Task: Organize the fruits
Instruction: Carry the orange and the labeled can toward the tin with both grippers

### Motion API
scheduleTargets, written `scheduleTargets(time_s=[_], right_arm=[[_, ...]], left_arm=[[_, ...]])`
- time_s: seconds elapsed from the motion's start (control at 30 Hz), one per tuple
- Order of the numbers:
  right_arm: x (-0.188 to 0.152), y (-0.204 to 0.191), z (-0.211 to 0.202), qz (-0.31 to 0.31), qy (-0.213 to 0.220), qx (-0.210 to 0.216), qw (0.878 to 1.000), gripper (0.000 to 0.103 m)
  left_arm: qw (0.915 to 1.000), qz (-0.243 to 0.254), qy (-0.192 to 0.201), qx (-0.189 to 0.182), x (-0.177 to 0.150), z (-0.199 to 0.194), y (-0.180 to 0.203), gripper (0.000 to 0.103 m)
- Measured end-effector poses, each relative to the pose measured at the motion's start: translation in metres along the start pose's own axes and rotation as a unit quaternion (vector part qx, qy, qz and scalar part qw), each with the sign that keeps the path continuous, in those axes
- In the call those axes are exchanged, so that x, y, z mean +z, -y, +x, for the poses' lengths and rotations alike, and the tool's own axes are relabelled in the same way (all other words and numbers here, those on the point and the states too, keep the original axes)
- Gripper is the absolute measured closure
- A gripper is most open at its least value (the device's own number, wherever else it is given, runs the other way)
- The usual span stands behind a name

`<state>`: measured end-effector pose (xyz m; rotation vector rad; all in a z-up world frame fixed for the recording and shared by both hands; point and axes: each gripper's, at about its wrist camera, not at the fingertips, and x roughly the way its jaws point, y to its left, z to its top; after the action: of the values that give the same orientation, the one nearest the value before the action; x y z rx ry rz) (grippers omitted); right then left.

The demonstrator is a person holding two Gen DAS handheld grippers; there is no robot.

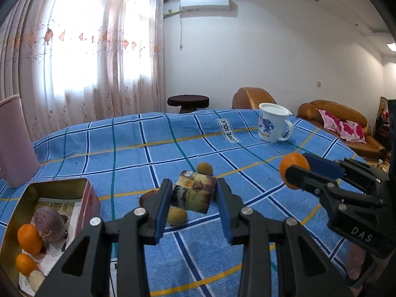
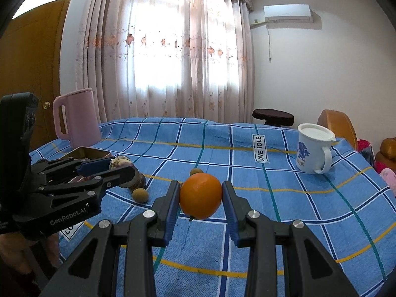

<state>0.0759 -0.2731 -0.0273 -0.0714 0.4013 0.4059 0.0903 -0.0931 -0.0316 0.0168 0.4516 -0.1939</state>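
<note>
My left gripper point(image 1: 194, 195) is shut on a printed cube-shaped packet point(image 1: 194, 194) and holds it above the blue checked cloth; it also shows in the right wrist view point(image 2: 123, 170). My right gripper point(image 2: 201, 195) is shut on an orange point(image 2: 200, 196), also seen at the right of the left wrist view point(image 1: 293, 164). A gold tin point(image 1: 58, 185) at the lower left holds two oranges point(image 1: 29, 238), a purple fruit point(image 1: 49, 221) and a pale round thing. Two small green-brown fruits point(image 1: 177, 215) point(image 1: 204, 168) and a dark fruit point(image 1: 147, 196) lie on the cloth under the packet.
A white mug with a blue print point(image 1: 273, 122) stands far right on the table. A pink jug point(image 2: 75, 120) stands far left behind the tin. A "LOVE JOLE" label point(image 2: 261, 148) lies on the cloth. A stool and brown sofas stand beyond the table.
</note>
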Motion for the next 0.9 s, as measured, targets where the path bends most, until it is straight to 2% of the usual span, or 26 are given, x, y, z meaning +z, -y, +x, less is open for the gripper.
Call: scheduleTargets(time_s=[0.37,0.57,0.77,0.9], right_arm=[[0.000,-0.003,-0.010,-0.009,0.027,-0.005,1.000,0.067],[0.003,-0.015,-0.006,-0.017,0.026,0.001,1.000,0.067],[0.018,-0.045,0.005,-0.033,0.023,0.040,0.998,0.067],[0.033,-0.075,0.016,-0.045,0.020,0.084,0.995,0.067]], left_arm=[[0.9999,0.000,0.016,0.006,-0.002,-0.008,-0.004,0.066],[0.9999,-0.007,0.012,0.009,-0.004,-0.013,-0.014,0.066],[0.9991,-0.031,0.016,0.025,-0.005,-0.031,-0.046,0.066],[0.9975,-0.053,0.017,0.044,-0.006,-0.046,-0.077,0.066]])
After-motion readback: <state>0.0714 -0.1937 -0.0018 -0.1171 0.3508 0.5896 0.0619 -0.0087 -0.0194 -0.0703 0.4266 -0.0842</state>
